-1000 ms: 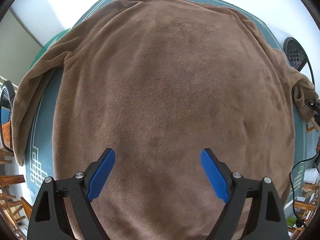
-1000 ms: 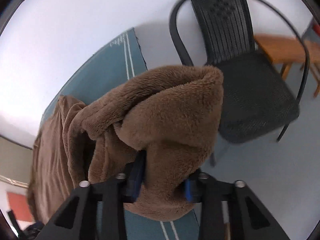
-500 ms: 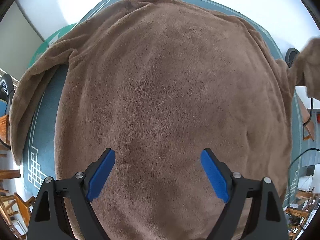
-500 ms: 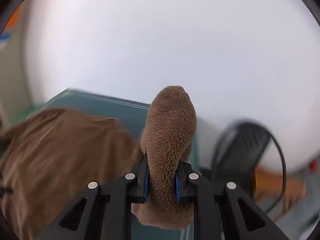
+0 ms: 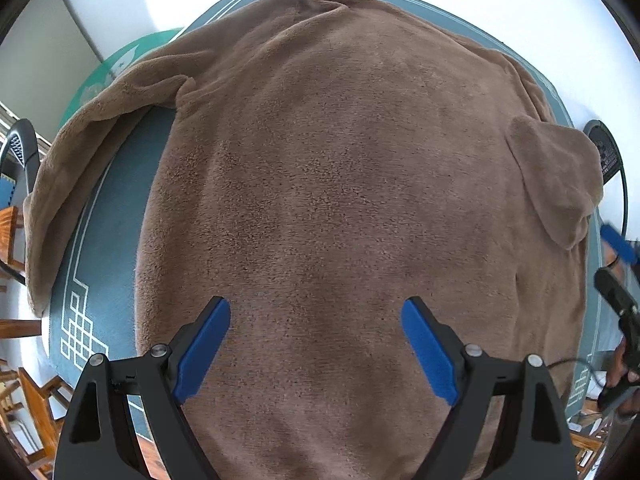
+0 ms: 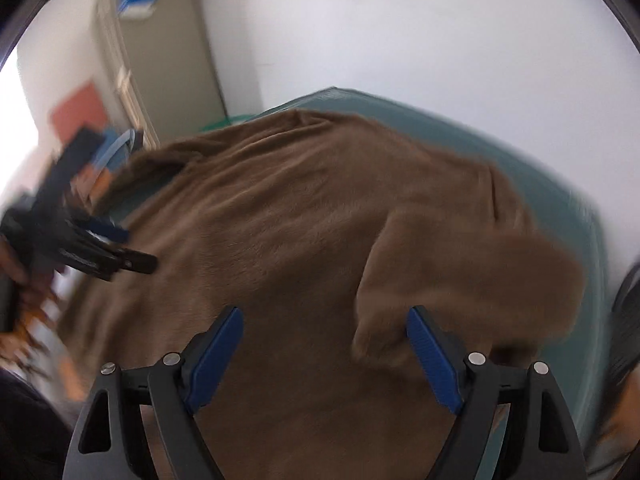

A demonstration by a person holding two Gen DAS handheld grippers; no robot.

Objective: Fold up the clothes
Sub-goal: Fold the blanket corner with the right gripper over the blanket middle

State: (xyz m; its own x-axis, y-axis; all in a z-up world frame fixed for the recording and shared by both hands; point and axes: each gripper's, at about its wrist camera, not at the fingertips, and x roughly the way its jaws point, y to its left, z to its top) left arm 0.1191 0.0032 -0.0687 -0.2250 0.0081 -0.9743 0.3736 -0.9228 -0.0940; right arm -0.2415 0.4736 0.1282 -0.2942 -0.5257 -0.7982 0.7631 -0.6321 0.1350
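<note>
one brown fleece garment (image 5: 340, 200) is being kept spread across the teal mat (image 5: 100, 272); right gripper (image 6: 324, 356) jaws are being opened, sleeve (image 6: 460, 280) released, while left gripper (image 5: 316, 344) is being held wide, empty.

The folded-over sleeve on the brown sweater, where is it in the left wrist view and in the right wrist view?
Left wrist view: the sleeve lies folded onto the sweater at the right edge, beyond the right gripper.
Right wrist view: the sleeve is lower right, blurred, just above the right-hand finger; the jaws are opening, nothing gripped.
Shared landmark: the teal mat.
</note>
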